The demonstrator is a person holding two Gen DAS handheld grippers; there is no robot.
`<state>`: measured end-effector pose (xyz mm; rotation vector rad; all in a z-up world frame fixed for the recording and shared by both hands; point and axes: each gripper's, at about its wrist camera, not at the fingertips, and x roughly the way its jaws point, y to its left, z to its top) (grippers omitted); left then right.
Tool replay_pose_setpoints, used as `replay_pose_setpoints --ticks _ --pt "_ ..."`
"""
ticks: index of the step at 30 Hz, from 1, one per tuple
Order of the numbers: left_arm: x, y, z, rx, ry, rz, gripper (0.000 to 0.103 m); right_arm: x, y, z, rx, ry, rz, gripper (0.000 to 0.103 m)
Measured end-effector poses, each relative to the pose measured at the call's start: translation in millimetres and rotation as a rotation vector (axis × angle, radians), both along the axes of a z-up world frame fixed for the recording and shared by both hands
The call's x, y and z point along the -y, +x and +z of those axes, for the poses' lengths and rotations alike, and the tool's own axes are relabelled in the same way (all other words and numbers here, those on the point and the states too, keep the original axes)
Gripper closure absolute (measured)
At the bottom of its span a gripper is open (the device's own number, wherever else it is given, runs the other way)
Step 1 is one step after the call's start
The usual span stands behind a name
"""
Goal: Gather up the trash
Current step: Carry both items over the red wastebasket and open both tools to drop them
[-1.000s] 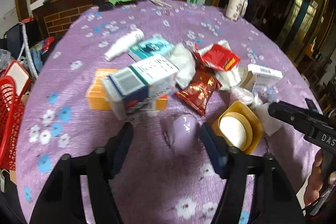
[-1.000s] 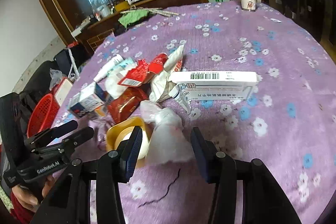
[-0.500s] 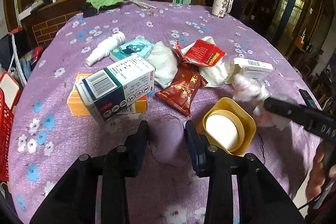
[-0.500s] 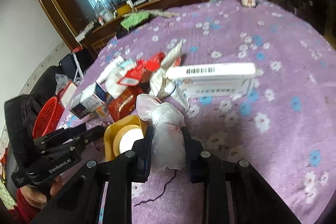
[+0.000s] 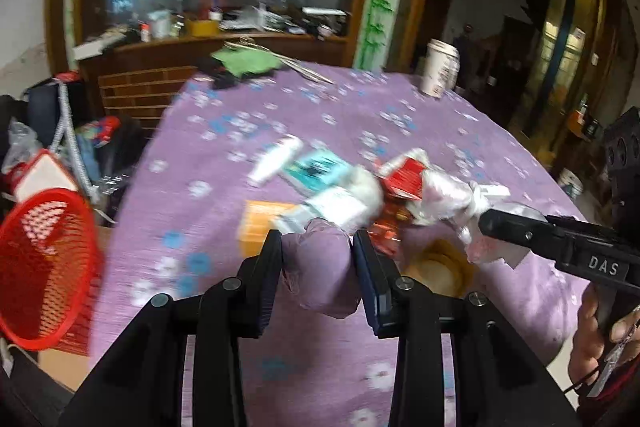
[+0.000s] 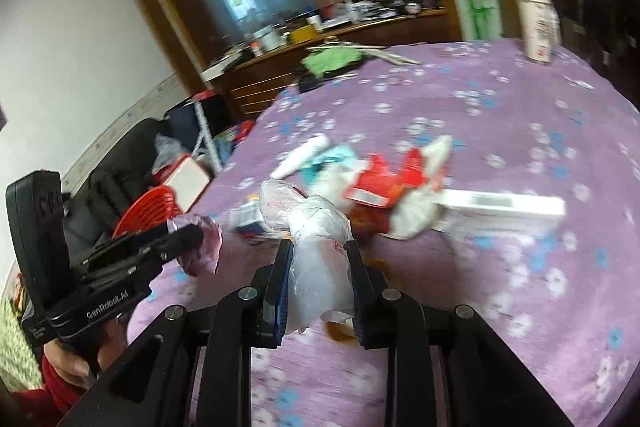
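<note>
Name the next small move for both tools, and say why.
Probably swing both toward the red basket off the table's left edge. The left tool is shut on a purple wad, the right tool on a clear bag, both lifted.

Motion blur smears the trash pile (image 5: 344, 195) on the tabletop (image 5: 224, 155); print on its boxes and wrappers is illegible in both views. The yellow container (image 5: 436, 267) is partly hidden behind the left hand-held gripper (image 5: 318, 253) and the purple bag (image 5: 320, 267) it clamps. The red basket (image 5: 44, 267) is cut off at the left edge. The cup's (image 6: 538, 23) label is too blurred to read.
</note>
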<state>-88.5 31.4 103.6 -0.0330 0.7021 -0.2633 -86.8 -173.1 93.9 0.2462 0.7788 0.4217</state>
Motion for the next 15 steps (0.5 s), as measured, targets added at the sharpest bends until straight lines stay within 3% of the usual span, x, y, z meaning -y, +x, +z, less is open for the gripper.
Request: replay_pose_setpoints --ticks 15 --pt "-121 -15 20 0.057 -0.011 0.247 0.068 -90 14 21 0.037 -0.019 0.175 0.076"
